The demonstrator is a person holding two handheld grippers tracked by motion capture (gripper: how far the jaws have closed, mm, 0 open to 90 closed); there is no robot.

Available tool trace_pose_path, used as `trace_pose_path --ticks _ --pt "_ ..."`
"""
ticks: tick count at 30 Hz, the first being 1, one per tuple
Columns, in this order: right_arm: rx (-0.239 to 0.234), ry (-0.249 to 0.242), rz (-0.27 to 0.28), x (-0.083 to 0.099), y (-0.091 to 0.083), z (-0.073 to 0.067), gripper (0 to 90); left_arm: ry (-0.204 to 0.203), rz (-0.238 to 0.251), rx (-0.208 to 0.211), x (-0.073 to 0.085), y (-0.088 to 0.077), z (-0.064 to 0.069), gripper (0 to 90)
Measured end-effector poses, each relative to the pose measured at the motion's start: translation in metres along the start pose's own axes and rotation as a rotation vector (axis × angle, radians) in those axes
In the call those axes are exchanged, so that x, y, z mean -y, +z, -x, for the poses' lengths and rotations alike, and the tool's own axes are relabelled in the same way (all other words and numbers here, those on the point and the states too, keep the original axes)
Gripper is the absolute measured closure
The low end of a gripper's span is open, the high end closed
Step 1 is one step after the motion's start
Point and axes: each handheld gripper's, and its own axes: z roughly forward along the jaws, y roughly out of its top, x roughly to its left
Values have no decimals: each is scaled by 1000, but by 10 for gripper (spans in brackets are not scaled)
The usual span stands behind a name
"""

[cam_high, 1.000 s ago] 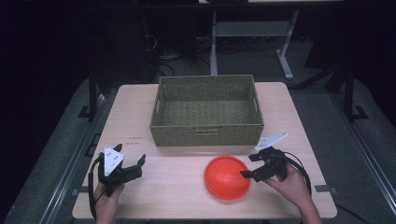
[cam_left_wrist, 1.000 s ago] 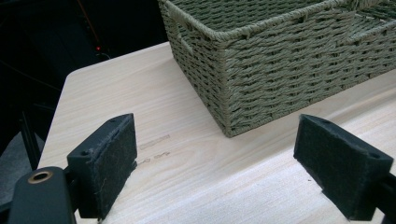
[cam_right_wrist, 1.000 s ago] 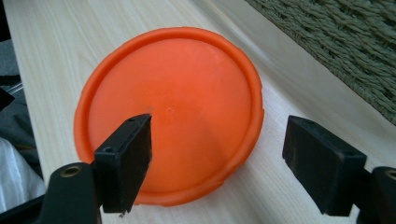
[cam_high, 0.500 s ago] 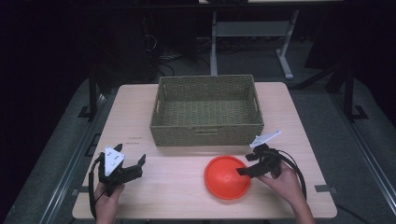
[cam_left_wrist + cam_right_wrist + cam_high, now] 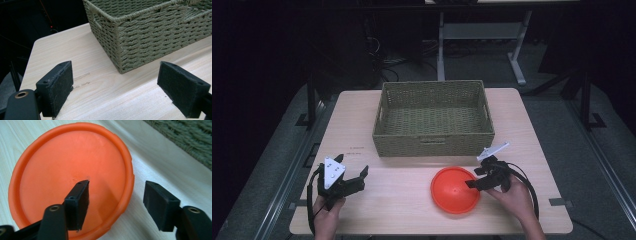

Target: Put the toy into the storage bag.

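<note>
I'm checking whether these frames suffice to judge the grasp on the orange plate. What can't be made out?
- Orange plate: near edge cut off by the right gripper view's frame and jaws.
- Right gripper: high view too small to show pad contact with the rim.
- Basket: interior cut off in the left gripper view.

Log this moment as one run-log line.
right claw: closing astride plate rim, not gripping | left claw: open, idle | plate: on table before basket

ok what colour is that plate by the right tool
Orange, plain with no pattern. The plate shows best in the right gripper view.
</note>
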Motion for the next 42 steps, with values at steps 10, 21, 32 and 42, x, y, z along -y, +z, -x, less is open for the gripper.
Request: trace_pose_path --ticks 10,21,32,42 --pt "17 6 -33 1 6 0 471 1 0 2 0 1 1 128" --pt "-7 8 -48 1 12 -1 501 8 -4 7 0 1 1 128" --pt "-16 33 -39 1 11 3 536 9 -4 7 0 2 2 128" --pt "-7 24 4 1 2 -1 632 11 -6 8 0 2 2 128"
